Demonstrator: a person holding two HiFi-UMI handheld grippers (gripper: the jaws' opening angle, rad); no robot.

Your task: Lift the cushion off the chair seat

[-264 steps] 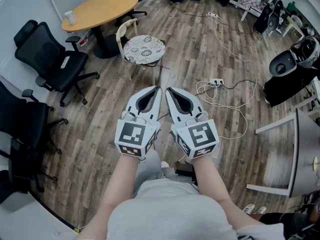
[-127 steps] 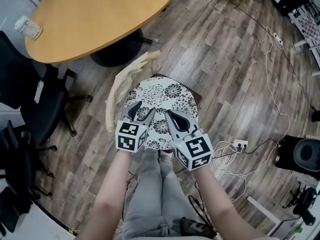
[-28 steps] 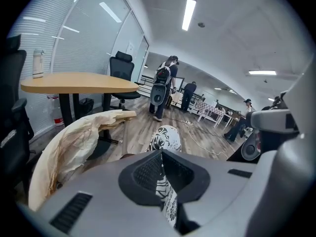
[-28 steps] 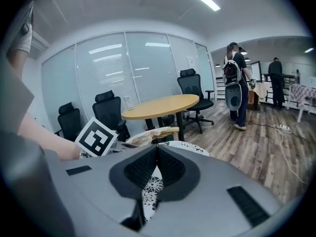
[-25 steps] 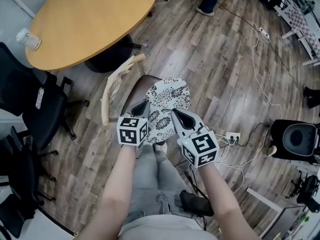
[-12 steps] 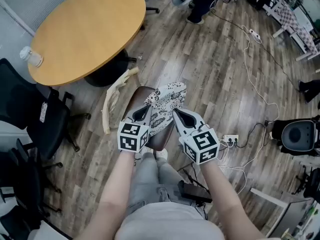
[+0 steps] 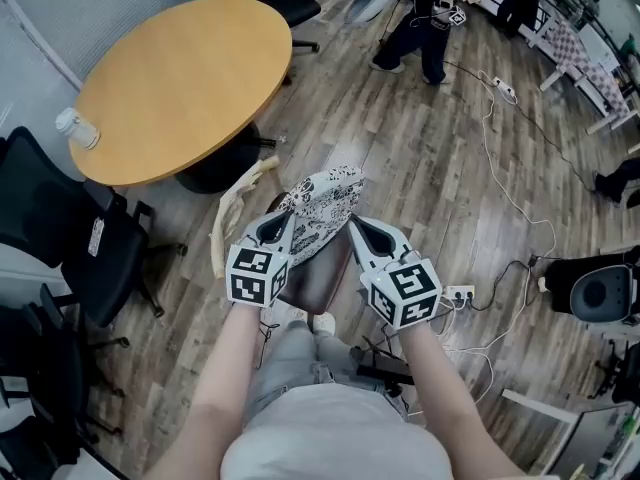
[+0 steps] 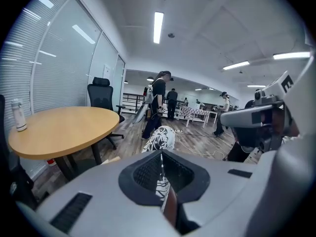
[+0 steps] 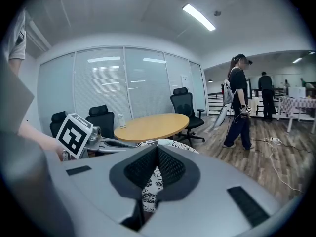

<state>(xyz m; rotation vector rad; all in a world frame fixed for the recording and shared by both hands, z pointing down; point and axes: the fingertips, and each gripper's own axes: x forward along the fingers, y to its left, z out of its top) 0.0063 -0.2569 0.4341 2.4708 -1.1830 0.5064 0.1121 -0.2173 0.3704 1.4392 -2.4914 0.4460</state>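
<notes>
Jaws of the left gripper point(image 7: 281, 224) and right gripper point(image 7: 356, 228) are pinched on the patterned cushion point(image 7: 325, 200) in the head view. It hangs tilted above the bare brown chair seat point(image 7: 318, 276), so the lift looks nearly done, with only carrying it clear left. Each gripper view shows fabric clamped between closed jaws, the right's bite seemingly thin. Round table point(image 7: 180, 73) and wood floor point(image 7: 440, 178) surround the chair.
</notes>
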